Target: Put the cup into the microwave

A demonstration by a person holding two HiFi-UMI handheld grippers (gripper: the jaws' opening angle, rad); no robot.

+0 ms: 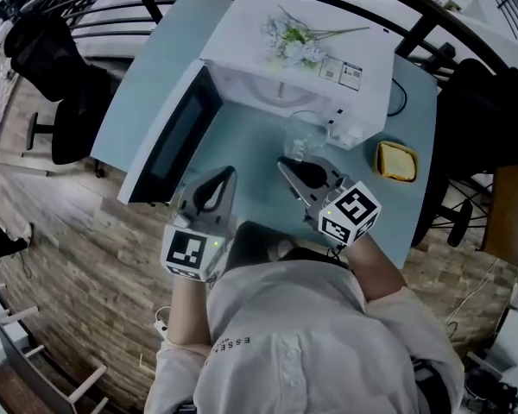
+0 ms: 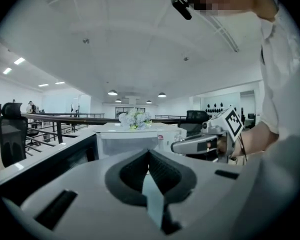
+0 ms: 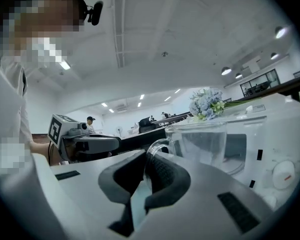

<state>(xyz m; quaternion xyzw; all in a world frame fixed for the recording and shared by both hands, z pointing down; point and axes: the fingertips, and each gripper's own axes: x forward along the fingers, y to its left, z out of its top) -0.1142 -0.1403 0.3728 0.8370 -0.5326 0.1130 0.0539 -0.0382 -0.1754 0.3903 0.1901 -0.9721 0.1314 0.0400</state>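
A clear glass cup [image 1: 307, 131] hangs in front of the white microwave [image 1: 363, 102], whose door [image 1: 174, 141] stands swung open to the left. My right gripper [image 1: 287, 164] is shut on the cup's handle. In the right gripper view the handle loop [image 3: 158, 148] sits pinched between the dark pads, with the cup body [image 3: 200, 144] just beyond and the microwave [image 3: 272, 154] behind it. My left gripper [image 1: 230, 172] is beside it near the open door, jaws shut and holding nothing [image 2: 149, 153]. The microwave [image 2: 130, 140] lies ahead of it.
A bunch of artificial flowers [image 1: 292, 38] lies on top of the microwave. A yellow dish [image 1: 395, 161] sits on the pale blue table [image 1: 250, 145] at the right. Black office chairs [image 1: 59, 84] stand off the table's left side, and a railing runs behind.
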